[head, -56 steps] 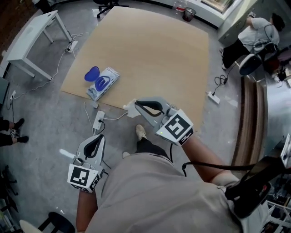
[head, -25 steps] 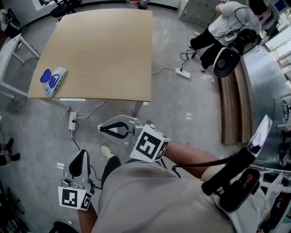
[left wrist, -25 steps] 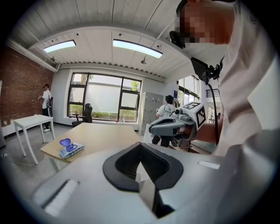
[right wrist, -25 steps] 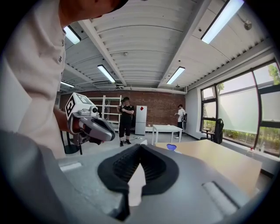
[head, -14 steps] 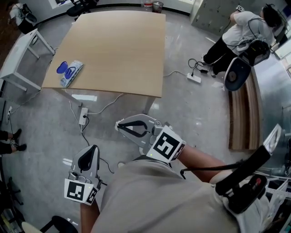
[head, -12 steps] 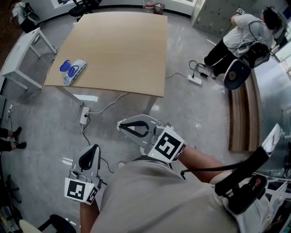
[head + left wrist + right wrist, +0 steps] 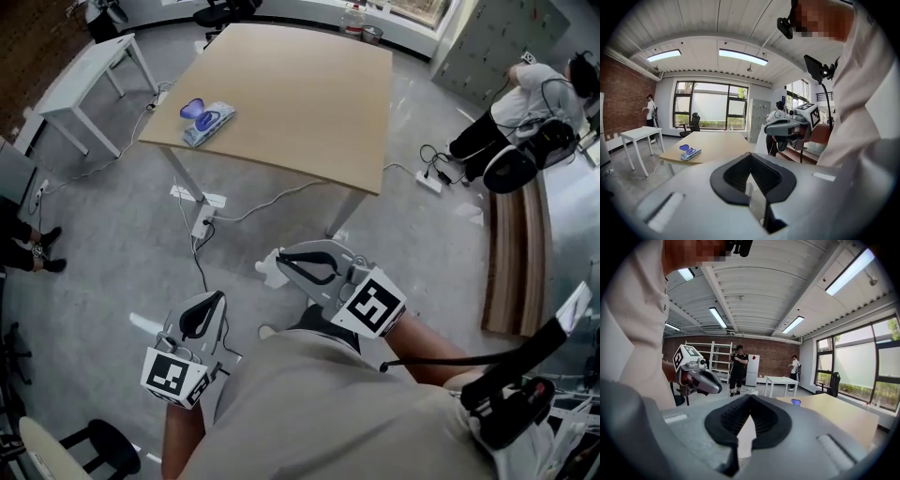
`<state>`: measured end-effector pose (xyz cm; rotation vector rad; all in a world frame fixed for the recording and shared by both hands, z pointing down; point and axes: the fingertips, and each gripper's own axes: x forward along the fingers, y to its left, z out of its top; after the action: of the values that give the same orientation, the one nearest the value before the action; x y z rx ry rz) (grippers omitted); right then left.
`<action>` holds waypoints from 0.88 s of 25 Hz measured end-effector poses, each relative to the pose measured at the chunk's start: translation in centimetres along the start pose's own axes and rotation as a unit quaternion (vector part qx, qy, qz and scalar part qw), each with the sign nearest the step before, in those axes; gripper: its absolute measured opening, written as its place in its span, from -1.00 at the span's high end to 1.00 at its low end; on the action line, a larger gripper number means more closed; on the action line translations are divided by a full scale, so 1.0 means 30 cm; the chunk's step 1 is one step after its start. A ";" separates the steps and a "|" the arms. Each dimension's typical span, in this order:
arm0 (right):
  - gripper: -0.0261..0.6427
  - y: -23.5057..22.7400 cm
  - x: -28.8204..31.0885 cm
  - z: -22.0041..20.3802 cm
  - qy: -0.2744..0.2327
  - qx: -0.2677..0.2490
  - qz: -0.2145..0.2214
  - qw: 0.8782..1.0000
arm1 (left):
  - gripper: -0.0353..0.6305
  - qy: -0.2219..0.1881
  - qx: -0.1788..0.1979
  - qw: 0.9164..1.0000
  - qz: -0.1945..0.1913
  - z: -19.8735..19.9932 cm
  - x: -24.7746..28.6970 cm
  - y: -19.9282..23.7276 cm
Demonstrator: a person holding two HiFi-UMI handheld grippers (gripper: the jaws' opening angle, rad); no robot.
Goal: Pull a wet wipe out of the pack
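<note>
Nothing is engaged yet. The left gripper (image 7: 219, 299) and the right gripper (image 7: 282, 264) are both down by the person's body over the floor. On each, the jaws are closed tip to tip with nothing between them. The wet wipe pack (image 7: 211, 123) lies on the worktop (image 7: 309, 94) close to its near-left corner, well apart from both grippers. Its blue lid (image 7: 192, 108) is flipped open. It's too small to tell whether a wipe pokes out.

Risks as I see them:
- The pack is near the worktop edge. A sideways nudge on approach could slide it off onto the floor.
- Arriving with the jaws closed would mean pushing the pack, not pinching a wipe. They need opening first.
- Pulling with one gripper and no hold-down would likely lift the whole pack, or drag out several wipes. I'd pin the pack with the other gripper.
- A power strip (image 7: 201, 224) and its cable lie on the floor right by the worktop leg, on the walk-in path, so there's a trip or snag risk.

Counts:
- 1 wet wipe pack
- 1 wooden worktop
- 2 grippers
- 1 white side table (image 7: 84, 80)
- 2 floor power strips; the second one (image 7: 430, 181) is at the right
- 1 other person (image 7: 530, 89) in the head view, far right
</note>
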<state>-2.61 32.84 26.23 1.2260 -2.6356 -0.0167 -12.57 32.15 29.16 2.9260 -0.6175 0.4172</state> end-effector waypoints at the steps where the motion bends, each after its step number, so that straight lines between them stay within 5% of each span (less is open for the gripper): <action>1: 0.91 0.023 0.008 0.001 0.000 0.002 -0.003 1.000 | 0.88 -0.001 0.000 1.000 -0.004 -0.011 -0.019 0.001; 9: 0.91 0.151 0.029 0.014 0.008 0.003 -0.017 1.000 | 0.88 -0.002 0.017 0.999 -0.043 -0.072 -0.100 -0.035; 22: 0.91 0.237 0.091 0.054 0.015 -0.016 -0.002 1.000 | 0.88 0.003 0.014 0.999 -0.048 -0.084 -0.162 -0.024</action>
<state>-10.01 35.24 25.98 1.2121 -2.5960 -0.0411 -17.13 35.09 30.11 2.9637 -0.4721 0.4269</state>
